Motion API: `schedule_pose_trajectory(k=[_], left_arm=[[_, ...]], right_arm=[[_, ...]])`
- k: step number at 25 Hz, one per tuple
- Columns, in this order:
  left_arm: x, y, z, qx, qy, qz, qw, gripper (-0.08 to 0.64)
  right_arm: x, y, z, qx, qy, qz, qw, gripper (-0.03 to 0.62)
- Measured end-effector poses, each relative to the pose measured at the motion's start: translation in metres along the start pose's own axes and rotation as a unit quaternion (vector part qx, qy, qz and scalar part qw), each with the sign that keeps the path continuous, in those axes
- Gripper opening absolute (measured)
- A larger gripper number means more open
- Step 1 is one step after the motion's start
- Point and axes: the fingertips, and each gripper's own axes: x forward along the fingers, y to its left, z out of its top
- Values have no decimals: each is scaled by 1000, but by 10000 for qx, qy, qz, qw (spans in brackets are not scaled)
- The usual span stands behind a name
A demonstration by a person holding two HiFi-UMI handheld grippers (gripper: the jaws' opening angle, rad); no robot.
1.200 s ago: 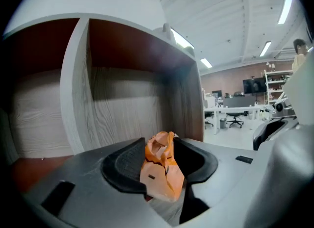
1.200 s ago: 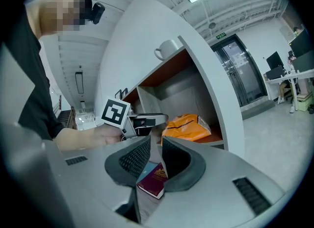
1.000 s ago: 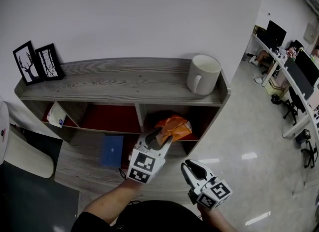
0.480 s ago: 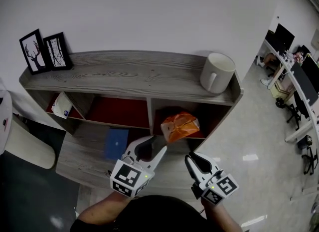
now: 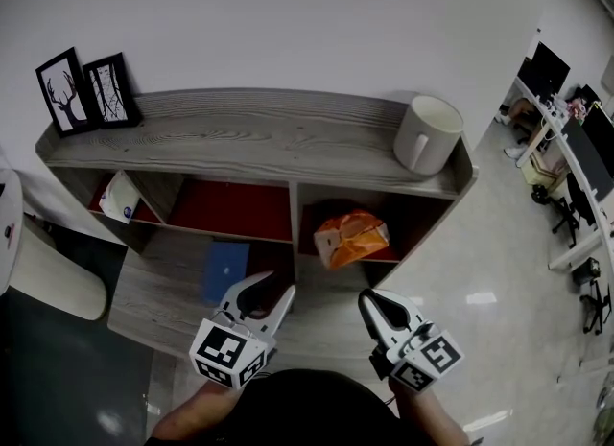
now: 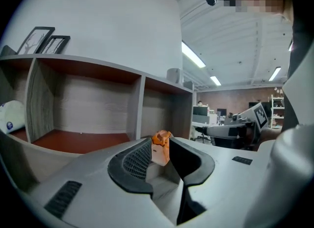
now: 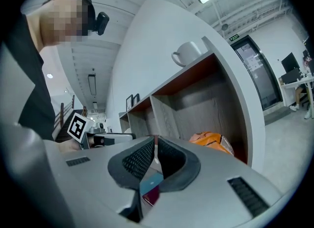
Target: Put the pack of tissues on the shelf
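Observation:
The orange pack of tissues (image 5: 350,238) lies in the right middle compartment of the grey wooden shelf (image 5: 249,137), free of both grippers. My left gripper (image 5: 271,293) hangs below and left of it, in front of the lower shelf. Its jaws are closing with a gap and nothing between them; in the left gripper view the pack (image 6: 161,149) shows far off through that gap. My right gripper (image 5: 372,302) hovers below the pack, jaws closing to a thin slit, empty. In the right gripper view the pack (image 7: 212,141) lies ahead to the right.
A white mug (image 5: 427,133) stands on the shelf top at the right, two framed pictures (image 5: 86,91) at the left. A white object (image 5: 120,199) sits in the left compartment and a blue flat box (image 5: 224,269) lower down. Office desks and chairs (image 5: 576,156) fill the far right.
My left gripper has let go of the pack and drawn back down and left from the compartment, its jaws narrowing. The pack stays on the shelf. The right gripper has barely moved.

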Motion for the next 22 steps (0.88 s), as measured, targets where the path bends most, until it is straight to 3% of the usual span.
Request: schedule_pose_trajectory(k=[22], left_arm=[[2, -7, -4, -62, 37, -246, 9997, 92]], right_arm=[[-2, 0, -8, -61, 182, -149, 9997, 17]])
